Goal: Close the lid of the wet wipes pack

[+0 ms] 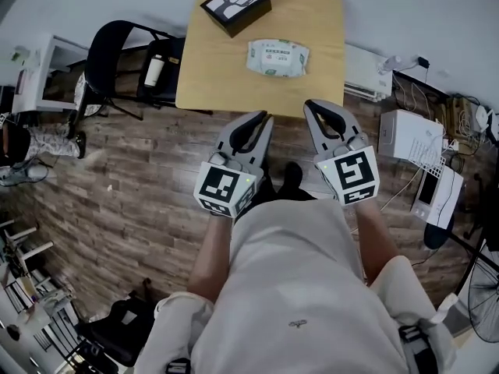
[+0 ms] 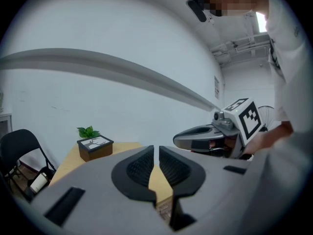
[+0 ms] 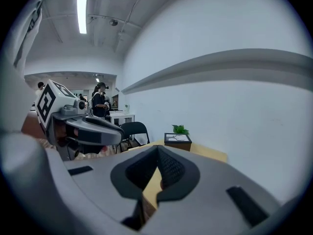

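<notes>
I hold the left gripper (image 1: 263, 117) and right gripper (image 1: 310, 104) at frame centre, jaws together and empty. The wet wipes pack (image 1: 277, 57) lies on the table (image 1: 218, 84), upper centre.

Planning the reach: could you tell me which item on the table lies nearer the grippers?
The white wet wipes pack; the dark box sits farther back.
</notes>
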{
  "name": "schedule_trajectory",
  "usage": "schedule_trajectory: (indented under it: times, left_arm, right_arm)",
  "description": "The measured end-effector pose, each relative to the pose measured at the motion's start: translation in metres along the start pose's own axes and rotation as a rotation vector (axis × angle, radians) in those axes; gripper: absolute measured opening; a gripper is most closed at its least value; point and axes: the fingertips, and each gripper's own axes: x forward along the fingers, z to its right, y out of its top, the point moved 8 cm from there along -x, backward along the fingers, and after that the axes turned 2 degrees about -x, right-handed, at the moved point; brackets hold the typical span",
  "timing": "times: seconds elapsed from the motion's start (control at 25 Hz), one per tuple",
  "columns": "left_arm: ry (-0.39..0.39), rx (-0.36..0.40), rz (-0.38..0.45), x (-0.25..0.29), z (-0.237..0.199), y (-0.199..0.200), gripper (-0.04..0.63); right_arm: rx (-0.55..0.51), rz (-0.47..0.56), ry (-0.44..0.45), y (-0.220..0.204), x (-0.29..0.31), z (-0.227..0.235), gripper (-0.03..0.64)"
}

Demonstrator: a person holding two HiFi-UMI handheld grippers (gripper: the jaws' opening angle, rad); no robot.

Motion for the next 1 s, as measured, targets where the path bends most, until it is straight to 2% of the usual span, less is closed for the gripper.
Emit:
schedule_trajectory:
  times: [0.44, 1.0]
  left_arm:
    - [0.013, 0.002, 0.008, -0.007, 0.038, -0.002, 0.012]
    - [0.003, 0.011, 0.008, -0.002, 0.049, -0.003, 0.011]
  right_arm:
    - [0.020, 0.027, 0.023, -0.010, -0.040, -0.007, -0.002]
    - [0.033, 0.024, 0.011, -0.018, -0.055, -0.002, -0.002]
